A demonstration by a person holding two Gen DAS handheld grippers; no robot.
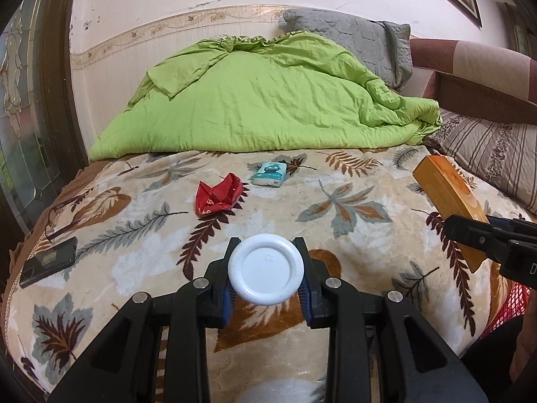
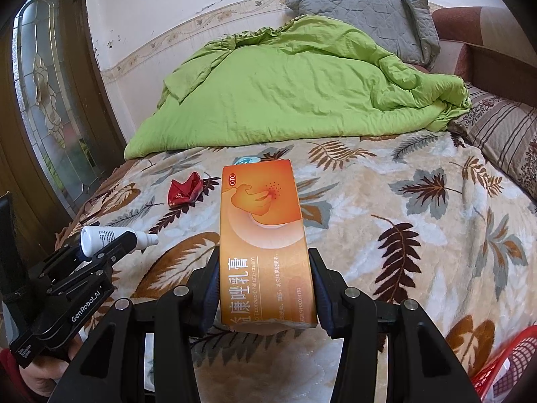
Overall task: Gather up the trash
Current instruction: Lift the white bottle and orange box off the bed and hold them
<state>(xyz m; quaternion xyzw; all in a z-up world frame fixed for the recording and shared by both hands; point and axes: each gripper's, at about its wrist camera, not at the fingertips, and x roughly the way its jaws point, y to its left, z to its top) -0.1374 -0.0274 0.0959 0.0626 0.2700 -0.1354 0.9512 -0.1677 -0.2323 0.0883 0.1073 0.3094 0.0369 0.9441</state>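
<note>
My left gripper (image 1: 266, 252) is shut on a small white plastic bottle (image 1: 266, 268), whose round base faces the camera. In the right wrist view the same bottle (image 2: 100, 238) shows from the side, its nozzle pointing right, in the left gripper (image 2: 117, 247). My right gripper (image 2: 265, 258) is shut on a long orange medicine box (image 2: 265, 235), held above the bed. That box (image 1: 446, 191) appears at the right of the left wrist view. On the leaf-patterned blanket (image 1: 352, 252) lie a crumpled red wrapper (image 1: 218, 198) and a small blue-white packet (image 1: 270, 173).
A black phone (image 1: 48, 262) lies near the bed's left edge. A green quilt (image 1: 261, 100) and pillows (image 1: 496, 154) fill the far side. A red mesh basket (image 2: 503, 372) sits at the lower right. A glass-panelled door (image 2: 50, 100) stands to the left.
</note>
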